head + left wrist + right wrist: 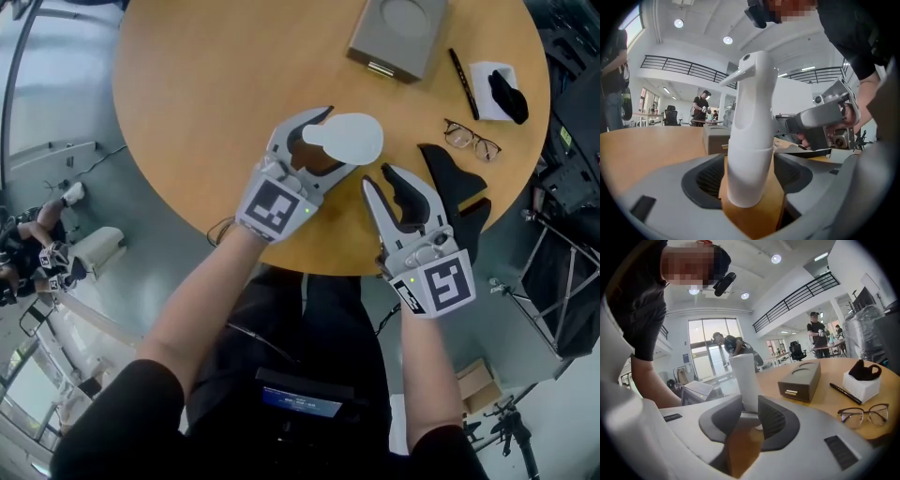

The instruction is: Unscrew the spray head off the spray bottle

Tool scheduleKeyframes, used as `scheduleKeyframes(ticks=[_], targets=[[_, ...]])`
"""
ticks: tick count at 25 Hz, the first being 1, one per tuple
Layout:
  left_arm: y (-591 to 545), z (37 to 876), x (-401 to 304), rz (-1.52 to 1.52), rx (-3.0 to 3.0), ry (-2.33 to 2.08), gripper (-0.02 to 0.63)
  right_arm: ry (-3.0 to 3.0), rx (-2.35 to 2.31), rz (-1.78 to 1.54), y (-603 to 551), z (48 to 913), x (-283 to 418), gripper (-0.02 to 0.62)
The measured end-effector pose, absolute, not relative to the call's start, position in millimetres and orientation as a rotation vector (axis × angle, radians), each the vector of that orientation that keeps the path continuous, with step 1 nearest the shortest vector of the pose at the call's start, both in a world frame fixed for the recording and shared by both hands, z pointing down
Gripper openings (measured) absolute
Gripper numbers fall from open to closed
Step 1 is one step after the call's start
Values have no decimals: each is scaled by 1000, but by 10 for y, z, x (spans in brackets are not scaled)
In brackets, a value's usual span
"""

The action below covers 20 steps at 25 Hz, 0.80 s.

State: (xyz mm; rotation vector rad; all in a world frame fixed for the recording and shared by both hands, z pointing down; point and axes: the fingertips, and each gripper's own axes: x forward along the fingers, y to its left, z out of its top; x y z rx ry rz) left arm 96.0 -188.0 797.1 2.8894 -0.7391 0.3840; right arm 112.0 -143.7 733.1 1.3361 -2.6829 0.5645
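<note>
left forearm (202, 300) and right forearm (427, 375) reach forward, side by side. left gripper (333, 141) jaws wide apart; right gripper (381, 178) jaws only slightly apart.

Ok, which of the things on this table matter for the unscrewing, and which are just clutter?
For the job: spray bottle, spray head, left tool, right tool.
Lying about: grey box, pen, glasses, white block, black item on it.

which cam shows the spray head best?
Left gripper view: the spray head stands side-on and whole, nozzle pointing left. Head view gives only its white top from above. Right gripper view shows it as a plain white column, no nozzle visible.
</note>
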Motion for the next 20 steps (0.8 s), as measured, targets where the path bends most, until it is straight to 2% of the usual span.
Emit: scheduleKeyframes(ticks=[11,20], targets=[[-1831,7837,1045,408,2906,-704,308,-2695,1349,590,-1405,7271,1224,101],[-1546,7046,865,432,2891,-696,307,-2746,1287,512,-1204,6492,1034,104]])
